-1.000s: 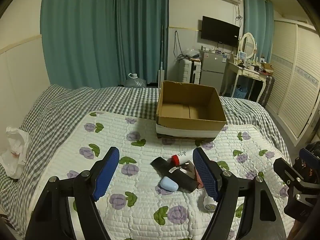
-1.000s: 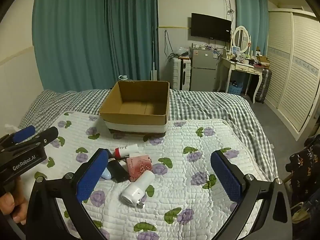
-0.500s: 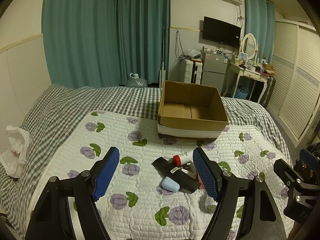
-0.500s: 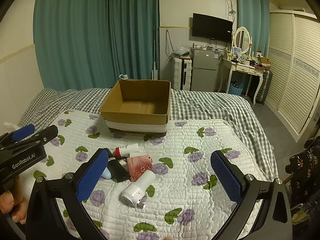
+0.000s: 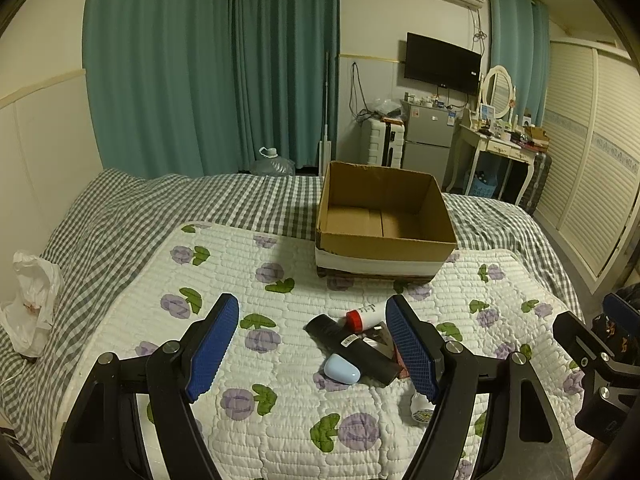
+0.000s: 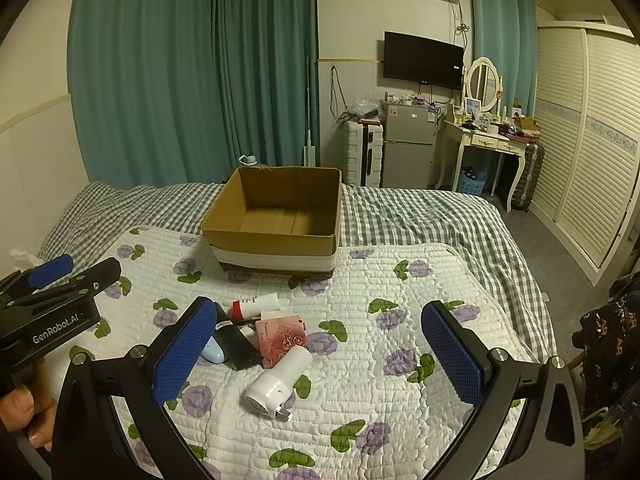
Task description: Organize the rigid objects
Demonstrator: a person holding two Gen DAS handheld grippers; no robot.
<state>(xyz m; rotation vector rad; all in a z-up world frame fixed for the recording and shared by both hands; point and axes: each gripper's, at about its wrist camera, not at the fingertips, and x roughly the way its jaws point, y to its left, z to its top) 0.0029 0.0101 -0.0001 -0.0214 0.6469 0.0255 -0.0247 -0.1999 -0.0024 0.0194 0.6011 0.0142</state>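
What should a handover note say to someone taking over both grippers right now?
Left gripper: open, empty, held above the quilt.
Right gripper: open, empty, also above the quilt.
Cardboard box: at the quilt's far edge, nothing visible inside.
Still clustered on the quilt: red-capped tube, black case, pale blue oval piece, pink packet, white cylinder device.
Done: nothing boxed yet.
Left: presumably move all five items into the box; the white cylinder lies nearest the right gripper.
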